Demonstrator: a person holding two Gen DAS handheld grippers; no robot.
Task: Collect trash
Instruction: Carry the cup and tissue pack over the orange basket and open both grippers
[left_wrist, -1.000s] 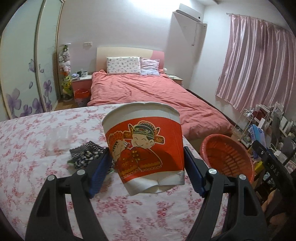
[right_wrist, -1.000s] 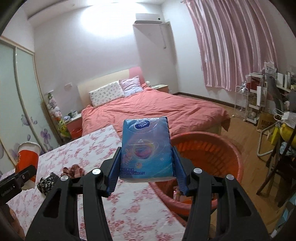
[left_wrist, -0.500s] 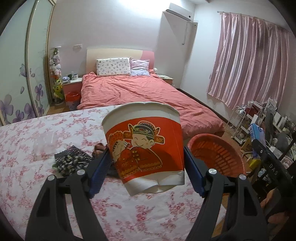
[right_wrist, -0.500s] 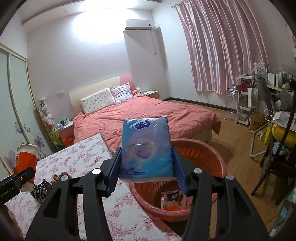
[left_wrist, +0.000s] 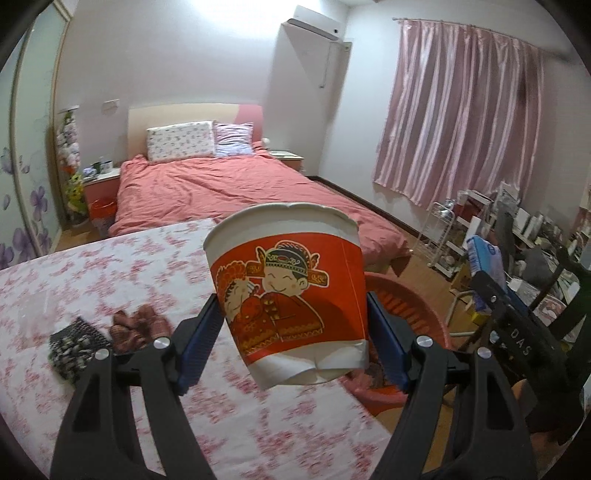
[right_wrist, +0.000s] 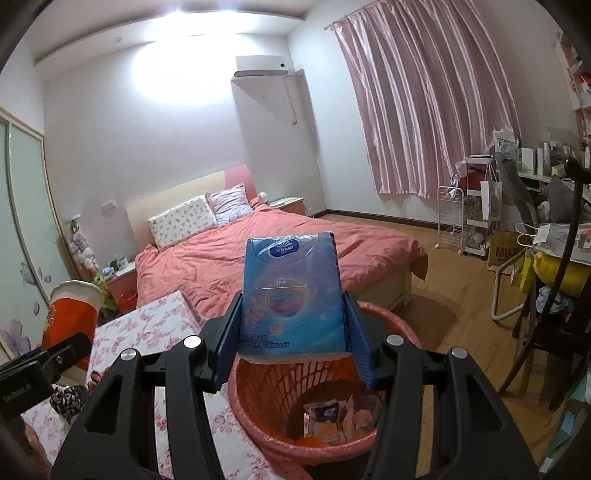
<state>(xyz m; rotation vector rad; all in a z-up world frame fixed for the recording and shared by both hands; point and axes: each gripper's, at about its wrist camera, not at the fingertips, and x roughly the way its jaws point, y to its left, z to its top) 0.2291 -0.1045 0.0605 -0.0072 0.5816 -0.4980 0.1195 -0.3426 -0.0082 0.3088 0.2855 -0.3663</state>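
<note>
My left gripper (left_wrist: 293, 343) is shut on a red and white paper cup (left_wrist: 288, 288) printed with a cartoon couple, held over the right edge of the floral table (left_wrist: 110, 258). The red plastic basket (left_wrist: 410, 314) shows just behind and right of the cup. My right gripper (right_wrist: 291, 350) is shut on a blue tissue pack (right_wrist: 291, 291), which hangs above the near rim of the red basket (right_wrist: 258, 417). Several wrappers (right_wrist: 328, 417) lie at the basket's bottom. In the right wrist view the cup (right_wrist: 72, 310) appears at far left.
A black patterned cloth (left_wrist: 75, 343) and a brown crumpled item (left_wrist: 136, 325) lie on the table. A bed (right_wrist: 277, 251) with a pink cover stands beyond. Shelves, bags and a chair (right_wrist: 535, 314) crowd the right side. The wooden floor (right_wrist: 454, 295) lies between bed and chair.
Both grippers moved right toward the red basket with their loads. The tissue pack now hangs over the basket, whose inside shows; the cup has reached the table's right edge.
</note>
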